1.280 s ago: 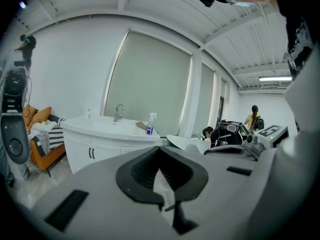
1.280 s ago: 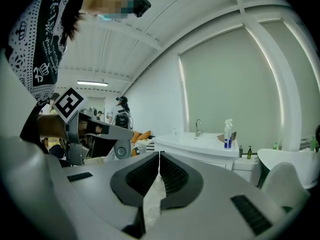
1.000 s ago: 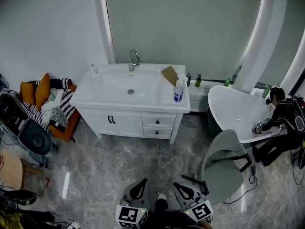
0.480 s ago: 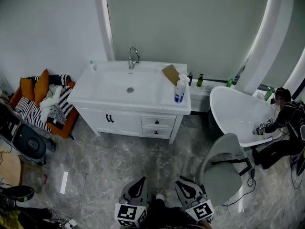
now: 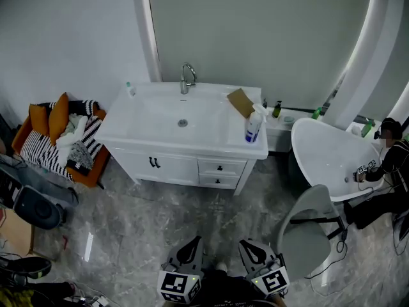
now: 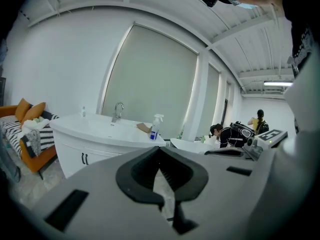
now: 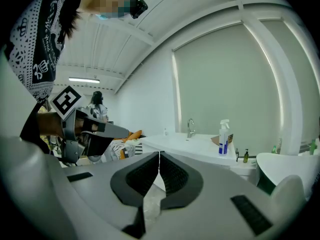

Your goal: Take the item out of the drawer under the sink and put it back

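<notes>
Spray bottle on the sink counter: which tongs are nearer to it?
Right. The right tongs line up straight in front of the spray bottle; the left tongs sit farther left.

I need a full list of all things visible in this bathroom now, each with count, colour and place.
cabinet: one, white, centre, under sink
drawers: two, white, shut, cabinet's right
tap: one, silver, behind sink
spray bottle: one, white-blue, sink's right
cardboard: one, brown, behind spray bottle
bathtub: one, white, right
chair: one, grey, before bathtub
sofa: one, orange, left, striped cloth on it
person: one, in black, beside bathtub
left gripper: one, grey, bottom, jaws shut, empty
right gripper: one, grey, bottom, jaws shut, empty
</notes>
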`<state>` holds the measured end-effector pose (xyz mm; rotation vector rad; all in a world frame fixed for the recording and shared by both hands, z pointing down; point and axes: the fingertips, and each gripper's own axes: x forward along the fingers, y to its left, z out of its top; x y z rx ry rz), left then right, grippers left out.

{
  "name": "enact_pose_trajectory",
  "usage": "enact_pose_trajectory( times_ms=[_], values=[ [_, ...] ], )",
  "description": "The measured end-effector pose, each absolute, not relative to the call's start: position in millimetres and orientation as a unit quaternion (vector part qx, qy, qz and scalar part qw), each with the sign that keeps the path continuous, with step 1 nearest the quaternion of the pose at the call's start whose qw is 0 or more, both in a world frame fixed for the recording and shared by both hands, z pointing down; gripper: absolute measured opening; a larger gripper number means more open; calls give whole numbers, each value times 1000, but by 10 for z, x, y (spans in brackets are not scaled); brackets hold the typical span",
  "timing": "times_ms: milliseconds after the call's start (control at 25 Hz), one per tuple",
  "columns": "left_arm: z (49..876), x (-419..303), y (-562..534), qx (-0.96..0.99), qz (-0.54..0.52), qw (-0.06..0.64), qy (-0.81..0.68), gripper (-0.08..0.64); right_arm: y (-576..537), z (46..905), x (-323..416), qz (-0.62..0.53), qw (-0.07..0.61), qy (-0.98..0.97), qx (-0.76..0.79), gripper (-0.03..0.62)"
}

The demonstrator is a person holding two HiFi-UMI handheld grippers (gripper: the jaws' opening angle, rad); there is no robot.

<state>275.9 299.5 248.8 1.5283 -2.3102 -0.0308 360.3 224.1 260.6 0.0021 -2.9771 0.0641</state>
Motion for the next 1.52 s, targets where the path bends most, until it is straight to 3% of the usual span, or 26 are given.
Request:
enact_pose_trajectory(
  times_ms=[440,1520],
  values=[
    [2297,1826,2984,559,3,179,-810,0,2255,2407,2768,20,79,-996,28,20],
    [2572,1289,2893,567,-2,213,-796,0,2271,2544,2152,23,82,-996,26,20]
  ],
)
